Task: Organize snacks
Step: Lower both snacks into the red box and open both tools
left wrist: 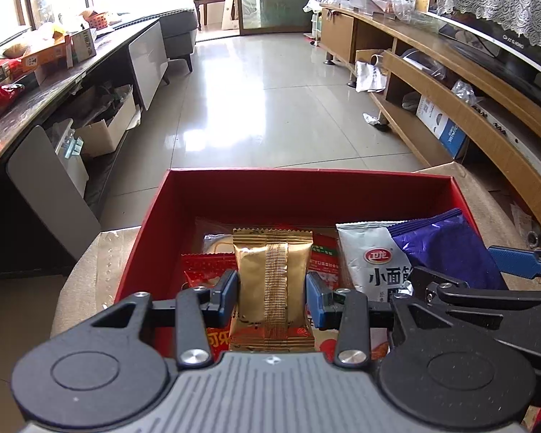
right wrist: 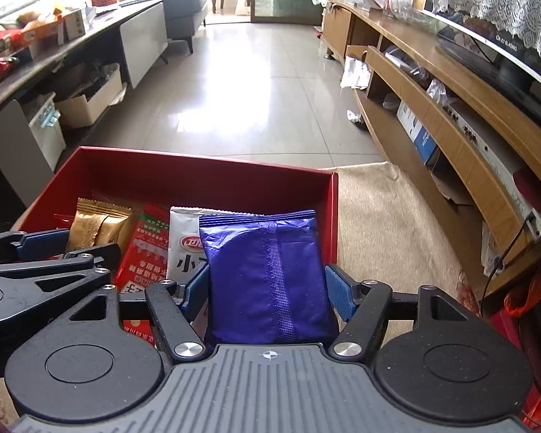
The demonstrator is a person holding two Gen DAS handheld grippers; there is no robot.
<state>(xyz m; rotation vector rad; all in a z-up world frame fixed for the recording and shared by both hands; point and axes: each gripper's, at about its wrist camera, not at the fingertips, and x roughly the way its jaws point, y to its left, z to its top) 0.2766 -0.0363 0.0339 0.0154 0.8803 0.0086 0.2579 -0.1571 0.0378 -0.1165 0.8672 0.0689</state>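
A red box stands on a cloth-covered surface and holds several snack packets. My left gripper is shut on a gold packet, held over the box's near left part. My right gripper is shut on a purple packet at the box's right side. Under them lie a white packet and red packets. The right gripper with its purple packet shows in the left wrist view, and the left gripper's fingers with the gold packet in the right one.
Beige cloth covers the surface beside the box. A long wooden TV cabinet runs along the right. A dark counter with boxes and red bags runs on the left, with cartons beneath. A tiled floor lies beyond.
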